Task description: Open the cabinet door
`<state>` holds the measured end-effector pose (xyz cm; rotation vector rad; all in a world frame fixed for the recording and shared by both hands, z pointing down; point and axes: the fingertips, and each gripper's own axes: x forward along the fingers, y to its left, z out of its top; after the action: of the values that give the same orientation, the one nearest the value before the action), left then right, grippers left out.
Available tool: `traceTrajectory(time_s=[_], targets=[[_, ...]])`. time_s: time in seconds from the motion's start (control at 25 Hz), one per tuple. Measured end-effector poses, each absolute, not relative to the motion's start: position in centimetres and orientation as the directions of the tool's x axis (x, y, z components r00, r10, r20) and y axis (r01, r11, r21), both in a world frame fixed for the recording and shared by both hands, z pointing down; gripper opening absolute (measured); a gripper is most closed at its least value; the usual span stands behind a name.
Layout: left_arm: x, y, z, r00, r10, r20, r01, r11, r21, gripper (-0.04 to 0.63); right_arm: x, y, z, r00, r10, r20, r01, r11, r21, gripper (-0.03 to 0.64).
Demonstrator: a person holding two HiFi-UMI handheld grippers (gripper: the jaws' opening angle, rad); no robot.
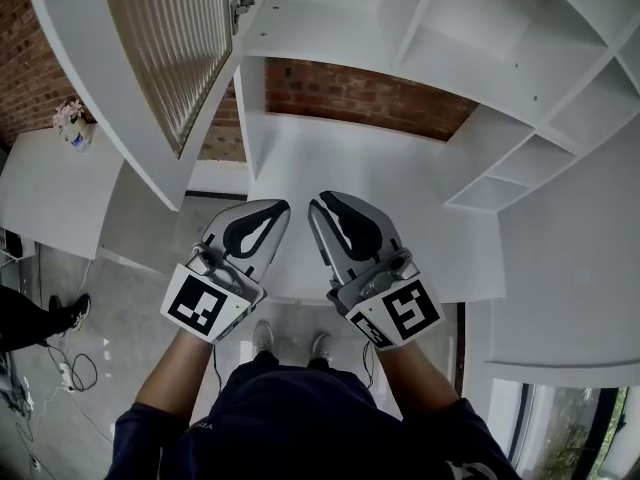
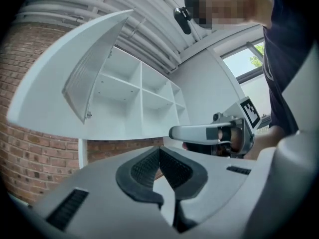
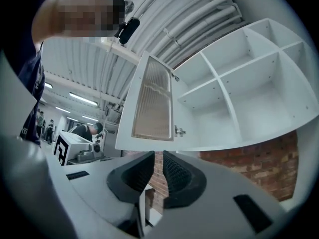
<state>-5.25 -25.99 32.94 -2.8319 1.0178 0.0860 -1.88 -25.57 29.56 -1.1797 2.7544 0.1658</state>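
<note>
In the head view the cabinet door [image 1: 165, 58], with its ribbed glass panel, stands swung wide at the upper left of the frame, clear of the open shelves of the cabinet [image 1: 450, 58] at the upper right. The left gripper [image 1: 265, 218] and right gripper [image 1: 325, 213] sit side by side at lower centre, close to the person's body and well apart from the door. In the left gripper view the jaws meet at their tips with nothing between them. The door [image 2: 75, 83] hangs open at upper left, and the right gripper [image 2: 177, 132] shows at middle right. In the right gripper view the jaws stand a narrow slit apart, only brick wall showing through, so it holds nothing. The door [image 3: 149, 103] is at centre, hinged beside the bare shelves [image 3: 239, 93]. The opening looks done, with neither gripper on the door. The next move seems only to be drawing the grippers away without knocking the door's edge.
</note>
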Motion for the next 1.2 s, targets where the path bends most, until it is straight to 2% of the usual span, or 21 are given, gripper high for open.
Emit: traceTrajectory(time_s=[0.56, 1.2], targets=[[1.5, -29.0, 31.4, 0.807, -0.574, -0.135, -0.588, -0.802, -0.105, 0.008, 6.1, -27.7, 29.7, -0.597, -0.783, -0.176, -0.798, 0.603, 0.027, 0.04], [2.5, -29.3, 31.1, 0.811, -0.569, -0.137, -0.583, -0.804, -0.115, 0.008, 7.1, -27.8, 30.0, -0.596, -0.783, -0.176, -0.798, 0.603, 0.02, 0.026]])
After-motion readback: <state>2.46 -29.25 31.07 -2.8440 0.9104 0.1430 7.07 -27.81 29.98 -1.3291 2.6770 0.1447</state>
